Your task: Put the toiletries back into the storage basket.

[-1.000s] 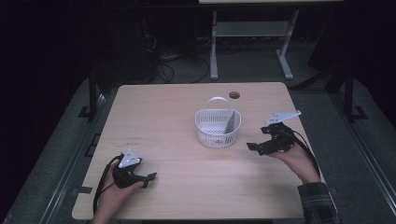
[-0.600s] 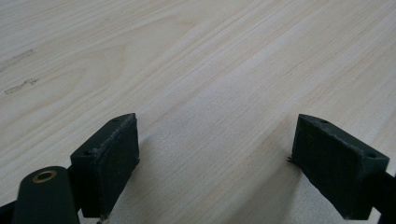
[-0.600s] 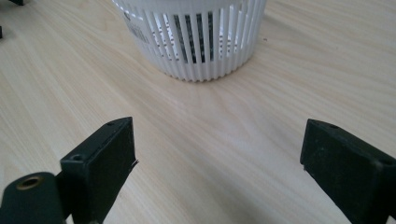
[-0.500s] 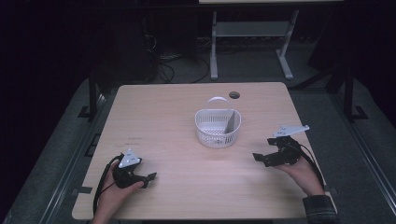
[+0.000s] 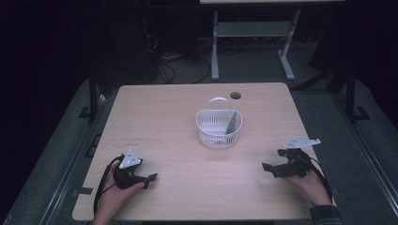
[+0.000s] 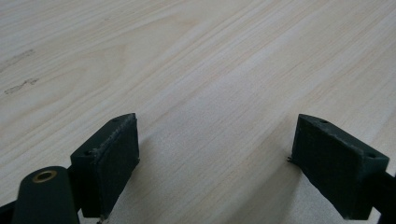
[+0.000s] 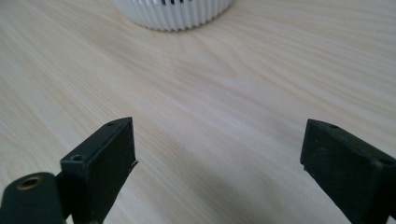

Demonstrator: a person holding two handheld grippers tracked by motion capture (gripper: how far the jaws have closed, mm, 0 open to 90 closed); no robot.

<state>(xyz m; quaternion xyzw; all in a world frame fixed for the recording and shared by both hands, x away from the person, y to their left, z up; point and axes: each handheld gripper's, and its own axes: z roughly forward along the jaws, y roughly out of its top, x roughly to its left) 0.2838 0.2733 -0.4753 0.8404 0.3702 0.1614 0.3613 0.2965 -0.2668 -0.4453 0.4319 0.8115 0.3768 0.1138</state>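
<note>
1. From the high view we see the whole table (image 5: 187, 122). A white basket (image 5: 218, 128) stands near its middle, a little toward the far edge, with a divider inside and its handle on the far side. Nothing shows inside it.
2. In the same view our left tool (image 5: 151, 178) rests near the front left corner, and our right tool (image 5: 268, 167) sits near the front right edge. Both are well apart from the basket.
3. The left gripper view looks along the left tool (image 6: 215, 154) at bare wood grain. Its jaws are spread wide with nothing between them, and faint marks show on the wood at the far left.
4. The right gripper view adds what the high view cannot: the ribbed lower wall of the basket (image 7: 173, 11) seen from low down, straight ahead of the right tool (image 7: 217, 161). Those jaws are also spread wide and hold nothing.
5. Bare wood lies between each tool and the basket, and nothing stands in the way on either side.
6. A round hole (image 5: 235, 95) sits near the far edge, behind the basket. Beyond the table, cables and a stand frame (image 5: 253, 33) lie on the dark floor.
</note>
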